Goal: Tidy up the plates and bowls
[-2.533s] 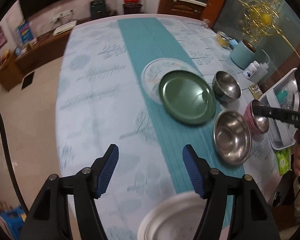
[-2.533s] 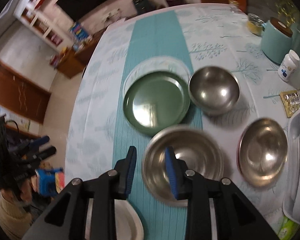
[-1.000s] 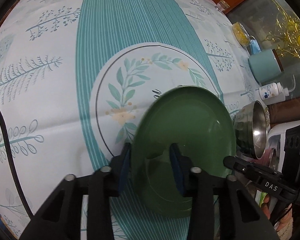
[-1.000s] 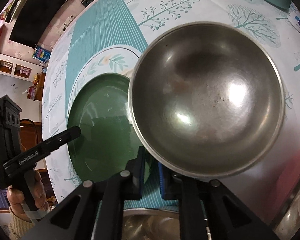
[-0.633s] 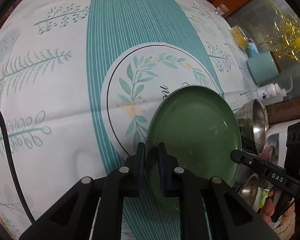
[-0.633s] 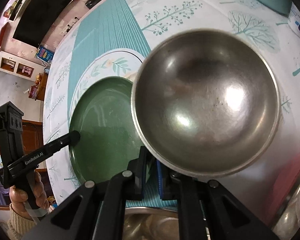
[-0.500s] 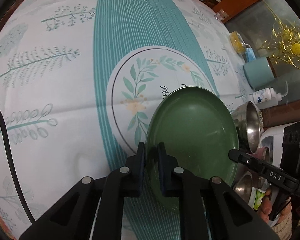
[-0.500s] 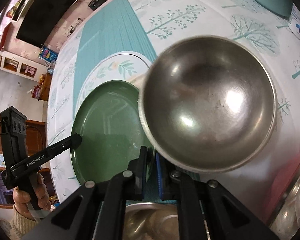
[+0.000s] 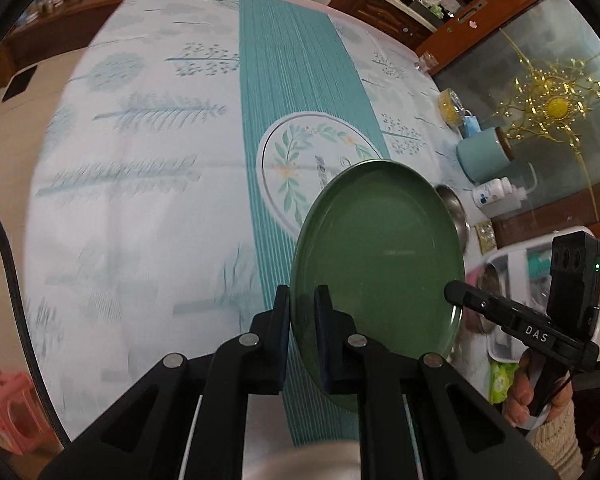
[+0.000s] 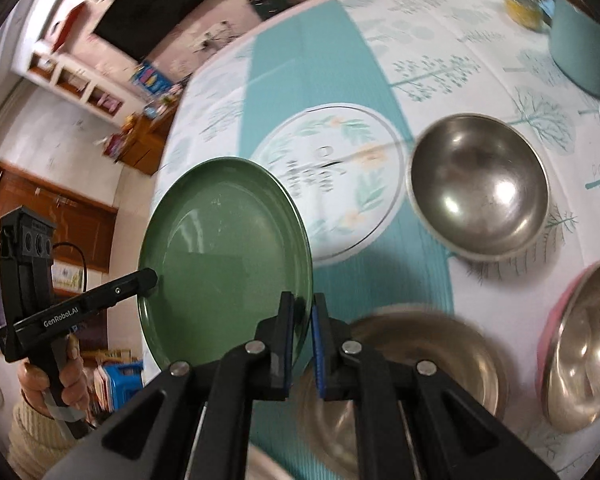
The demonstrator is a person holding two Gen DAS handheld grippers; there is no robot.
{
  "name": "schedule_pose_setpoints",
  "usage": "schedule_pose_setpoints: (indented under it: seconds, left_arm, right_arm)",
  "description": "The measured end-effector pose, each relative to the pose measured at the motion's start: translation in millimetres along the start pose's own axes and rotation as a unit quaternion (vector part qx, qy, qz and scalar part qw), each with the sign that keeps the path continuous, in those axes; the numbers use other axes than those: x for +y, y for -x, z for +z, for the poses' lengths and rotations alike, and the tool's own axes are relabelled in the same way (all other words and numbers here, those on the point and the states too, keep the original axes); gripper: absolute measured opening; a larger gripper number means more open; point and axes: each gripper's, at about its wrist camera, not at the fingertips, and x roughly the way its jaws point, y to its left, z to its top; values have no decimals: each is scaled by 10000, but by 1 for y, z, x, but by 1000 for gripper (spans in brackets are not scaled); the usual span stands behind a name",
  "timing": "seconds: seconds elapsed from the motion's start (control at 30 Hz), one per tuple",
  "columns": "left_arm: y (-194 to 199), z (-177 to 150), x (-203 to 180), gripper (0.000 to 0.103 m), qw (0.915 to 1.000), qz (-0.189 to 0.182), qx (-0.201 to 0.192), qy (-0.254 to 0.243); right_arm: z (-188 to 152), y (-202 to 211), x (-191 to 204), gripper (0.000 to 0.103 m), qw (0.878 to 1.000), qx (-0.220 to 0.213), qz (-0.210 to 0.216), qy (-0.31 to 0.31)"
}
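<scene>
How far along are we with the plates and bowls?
Done: nothing looks stacked yet. In hand: the green plate, tilted above the tablecloth, with left gripper and right gripper both clamped on its rim. Left: the steel bowl, a blurred second steel bowl and the pink-sided bowl sit apart, unnested.

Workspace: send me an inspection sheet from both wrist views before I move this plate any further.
Surface: tablecloth with a teal stripe and a printed wreath circle.
Job's things: green plate held tilted; steel bowl upright on the cloth; blurred steel bowl and pink-sided bowl nearer the camera.
Clutter: teal canister, white bottle, white tray.
Grippers: left gripper and right gripper clamp opposite rims of the green plate.
Cables: black cable at the left edge.
Surroundings: dark screen, pink stool.
</scene>
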Motion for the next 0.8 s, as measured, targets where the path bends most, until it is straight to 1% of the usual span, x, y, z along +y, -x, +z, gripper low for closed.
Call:
schedule_pose_setpoints:
  seconds: [0.13, 0.33, 0.43, 0.5, 0.63, 0.8]
  left_arm:
    - [37, -48, -1, 10, 9998, 2, -139, 170]
    - [72, -132, 7, 10, 9986, 189, -226, 433]
    - [79, -162, 9, 10, 9980, 237, -232, 535]
    - [82, -183, 11, 10, 9978, 231, -208, 593]
    - [80, -220, 15, 10, 9968, 335, -197, 691]
    - [67, -256, 26, 10, 9952, 431, -91, 871]
  right_arm:
    - [-29, 23, 20, 8, 9991, 26, 84, 424]
    - [-93, 44, 44, 8, 9932, 295, 186, 1113]
    - [-127, 46, 54, 9, 9875, 500, 180, 1487]
    - [-143, 45, 56, 9, 9851, 612, 180, 1598]
    - [-173, 39, 55, 9, 9818, 868, 218, 1677]
    - [-200, 26, 51, 9, 9787, 1116, 173, 1713]
